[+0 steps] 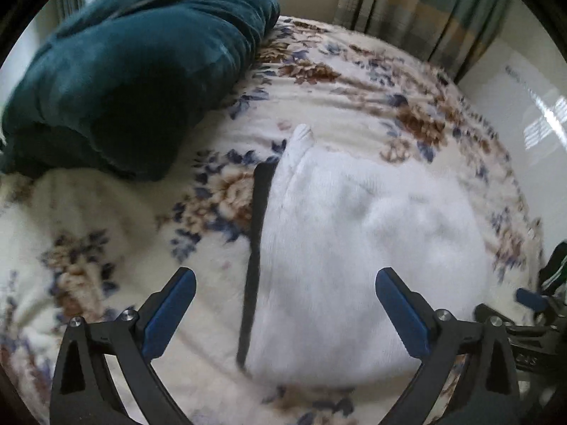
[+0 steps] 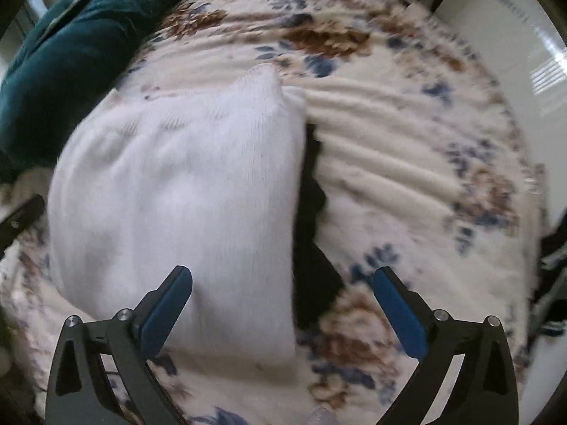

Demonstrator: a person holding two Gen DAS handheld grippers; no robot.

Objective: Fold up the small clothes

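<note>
A white knitted garment (image 1: 354,248) lies folded on the flowered bed cover, with a black piece of cloth (image 1: 257,248) showing along its left edge. In the right wrist view the white garment (image 2: 184,205) has the black cloth (image 2: 312,248) sticking out at its right edge. My left gripper (image 1: 283,283) is open and empty, just above the near left part of the garment. My right gripper (image 2: 283,283) is open and empty over the garment's near right corner. Both views are blurred.
A dark teal cushion (image 1: 134,71) lies at the back left of the bed; it also shows in the right wrist view (image 2: 71,53). The flowered cover (image 2: 407,141) spreads all around. Curtains (image 1: 418,10) hang behind. The other gripper (image 1: 531,318) shows at the right edge.
</note>
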